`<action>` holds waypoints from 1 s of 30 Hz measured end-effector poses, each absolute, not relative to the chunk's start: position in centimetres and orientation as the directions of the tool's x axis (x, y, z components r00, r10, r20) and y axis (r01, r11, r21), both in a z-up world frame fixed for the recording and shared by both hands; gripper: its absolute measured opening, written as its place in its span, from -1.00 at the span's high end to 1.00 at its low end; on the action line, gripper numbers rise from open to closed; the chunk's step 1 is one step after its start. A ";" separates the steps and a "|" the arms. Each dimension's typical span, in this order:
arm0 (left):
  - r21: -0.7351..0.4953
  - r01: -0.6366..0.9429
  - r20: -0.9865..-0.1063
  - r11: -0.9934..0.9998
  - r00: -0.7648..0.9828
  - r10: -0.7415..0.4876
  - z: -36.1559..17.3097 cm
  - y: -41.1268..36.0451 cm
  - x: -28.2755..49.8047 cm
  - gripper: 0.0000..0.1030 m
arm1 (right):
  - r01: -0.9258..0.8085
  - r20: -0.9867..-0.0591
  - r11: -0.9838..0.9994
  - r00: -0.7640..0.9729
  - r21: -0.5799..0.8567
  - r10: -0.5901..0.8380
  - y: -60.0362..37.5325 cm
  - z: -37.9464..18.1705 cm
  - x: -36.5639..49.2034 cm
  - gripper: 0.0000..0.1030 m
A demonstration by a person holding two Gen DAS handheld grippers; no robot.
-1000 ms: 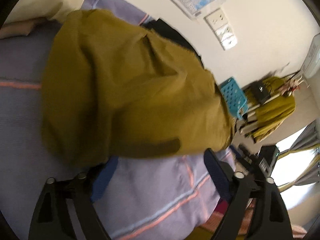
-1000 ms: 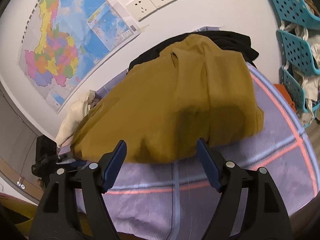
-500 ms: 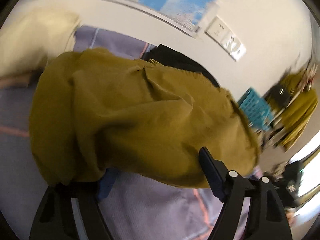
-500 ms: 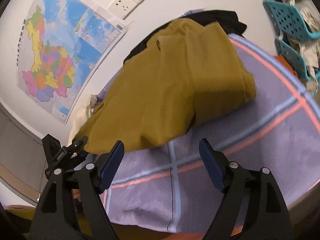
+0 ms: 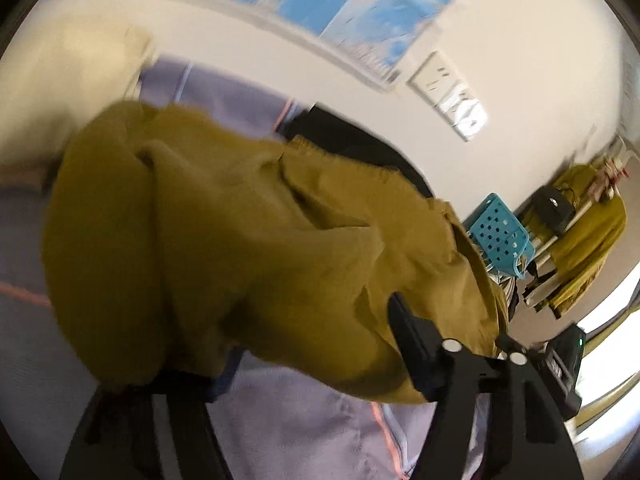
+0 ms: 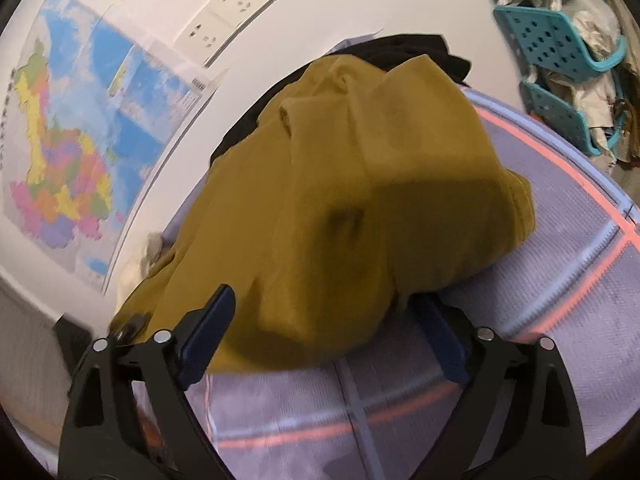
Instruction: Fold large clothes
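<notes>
- Already folded into a thick, rounded bundle: the mustard-yellow garment (image 6: 360, 208), several layers deep, lying on the lilac bedspread (image 6: 540, 320) with its far end over a black garment (image 6: 420, 50) by the wall.
- Judged well along: no loose sleeves or long tails visible; probably left are a last fold or a lift to put the bundle away, and possibly the black piece after it.
- Left gripper (image 5: 312, 344): jaws have just been closing, near edge of the bundle draped between them and over the left finger; right finger lies against the cloth, but a firm pinch cannot be told through the blur.
- Right gripper (image 6: 328, 324): jaws have just been opening and stand wide, straddling the near right corner of the bundle; left pad clear of the cloth, right pad tucked under its edge, so no grip.
- Garment cloth: matte woven stuff, soft and limp, puffy at the folds, creased into broad ridges; a seam or placket visible near the far end.
- Bedspread: fine ribbed knit, lilac with coral and pale blue stripes crossing in a grid.
- Beyond: smooth white wall with a glossy map (image 6: 80, 152) and sockets (image 6: 240, 4); teal perforated plastic baskets (image 6: 560, 44) to the far right, stuffed with crumpled cloth.
</notes>
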State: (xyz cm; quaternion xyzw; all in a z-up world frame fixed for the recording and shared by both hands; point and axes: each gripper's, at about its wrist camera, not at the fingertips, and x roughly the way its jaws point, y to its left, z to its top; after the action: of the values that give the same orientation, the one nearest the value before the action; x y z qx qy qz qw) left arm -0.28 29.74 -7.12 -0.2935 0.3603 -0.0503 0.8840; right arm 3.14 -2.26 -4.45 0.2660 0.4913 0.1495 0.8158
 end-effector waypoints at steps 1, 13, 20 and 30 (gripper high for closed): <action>-0.550 -0.106 -0.593 0.828 0.748 -0.298 -6.8 29.8 -0.5 -0.16 | 0.027 -0.730 0.820 0.473 0.571 0.493 -1.9 -4.4 3.2 -0.79; -0.611 -0.140 -0.663 0.779 0.628 -0.407 -9.9 30.5 2.6 -0.62 | 0.034 -0.709 0.774 0.429 0.632 0.560 -0.6 -4.9 3.7 -0.79; -0.569 -0.174 -0.679 0.804 0.651 -0.339 -8.7 30.5 2.2 -0.27 | 0.044 -0.670 0.779 0.542 0.626 0.508 0.1 -4.6 5.1 -0.55; -0.605 -0.217 -0.696 0.766 0.612 -0.376 -9.9 31.1 3.2 -0.57 | 0.145 -0.692 0.740 0.506 0.657 0.515 -0.3 -6.0 6.3 -0.64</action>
State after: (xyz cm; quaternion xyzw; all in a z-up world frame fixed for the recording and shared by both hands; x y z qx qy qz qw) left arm 3.20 31.06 -9.90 -0.3386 0.4376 -0.0476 0.8316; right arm 6.32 -0.30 -6.04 0.3414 0.4833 0.1157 0.7978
